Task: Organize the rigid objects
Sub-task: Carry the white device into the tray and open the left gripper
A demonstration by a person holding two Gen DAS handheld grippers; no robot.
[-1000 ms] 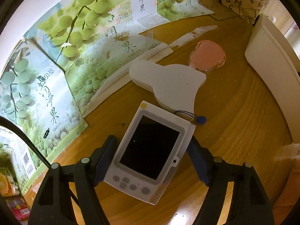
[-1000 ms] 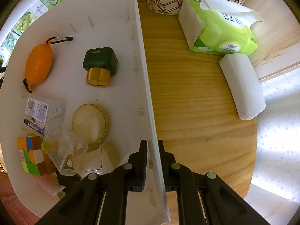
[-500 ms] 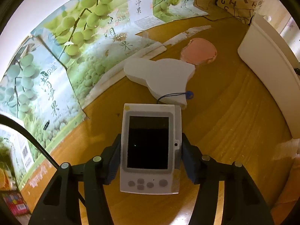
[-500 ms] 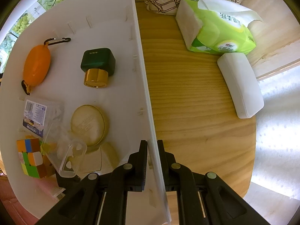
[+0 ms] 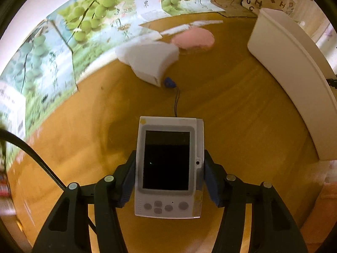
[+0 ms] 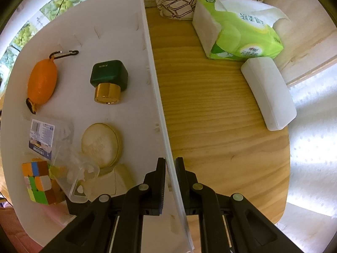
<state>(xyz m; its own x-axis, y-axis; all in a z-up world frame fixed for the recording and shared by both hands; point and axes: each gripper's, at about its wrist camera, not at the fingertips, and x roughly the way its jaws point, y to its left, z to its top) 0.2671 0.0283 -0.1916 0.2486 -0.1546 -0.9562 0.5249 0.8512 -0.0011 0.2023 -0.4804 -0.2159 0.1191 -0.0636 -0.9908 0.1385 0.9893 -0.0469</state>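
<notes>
Wooden tabletop (image 5: pixel 242 126) w/ grape-print cartons at the back. White handheld device (image 5: pixel 168 166), dark screen up, sits clamped btwn the pads of the left gripper (image 5: pixel 169 177), jaws about half open, raised over the wood. Beyond it: white foam piece (image 5: pixel 149 60) & pink pad (image 5: pixel 192 38). Right gripper (image 6: pixel 170 181), nearly closed, pinches the white bin's (image 6: pixel 84 31) wall; inside lie an orange case (image 6: pixel 42 82), green bottle (image 6: pixel 109 78) & cube (image 6: pixel 39 181).

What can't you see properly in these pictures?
- Left wrist view: the grape posters are motion-blurred, so their print is unreadable.
- Left wrist view: the white bin shows only its outer wall; its contents are hidden.
- Right wrist view: the clear box covers part of the puzzle cube.
</notes>
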